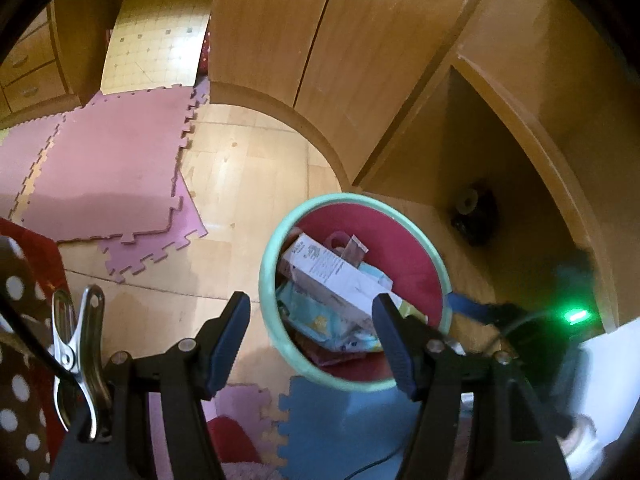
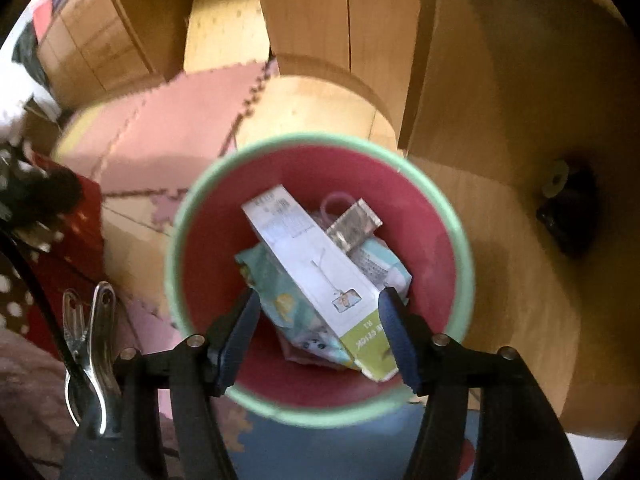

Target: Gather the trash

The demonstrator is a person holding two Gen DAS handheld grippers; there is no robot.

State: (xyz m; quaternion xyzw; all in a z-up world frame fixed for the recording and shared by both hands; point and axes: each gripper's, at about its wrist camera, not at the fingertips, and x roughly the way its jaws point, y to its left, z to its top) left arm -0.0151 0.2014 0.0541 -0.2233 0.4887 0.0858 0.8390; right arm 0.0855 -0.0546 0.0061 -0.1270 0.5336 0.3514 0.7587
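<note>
Right gripper [image 2: 318, 326] is closest here, jaws spread wide with nothing between them, hanging straight over the bin [image 2: 176, 248]. Left gripper [image 1: 310, 334] is the same story, jaws apart and empty, sitting off toward one side of the bin's rim rather than over the middle

Trash is already inside: a long white box [image 2: 316, 276] lying slanted on top, a crumpled teal wrapper [image 2: 280, 296] under it, a small silvery packet [image 2: 354, 226] near the far wall and some pinkish ring thing [image 2: 338, 204] behind that

What could go wrong, imo: the white box sits high and diagonal, so anything dropped on it could slide or bounce toward the rim. The bin looks light and stands partly on the foam mats [image 1: 340, 432], so a bump from either gripper might tip or shove it. Also the right gripper's fingers are close enough to the box that dipping back in could snag it and drag it out

Hard to make out: the right view is pretty blurry, so the box's print is barely readable. No clue what's at the bottom of the bin under the pile. There's a dark lump [image 1: 474, 212] with a pale round bit on the floor in the cupboard gap, could be more trash, could be anything. Left view also shows a green light [image 1: 576, 315] on something dark at the edge, mostly cut off
</note>
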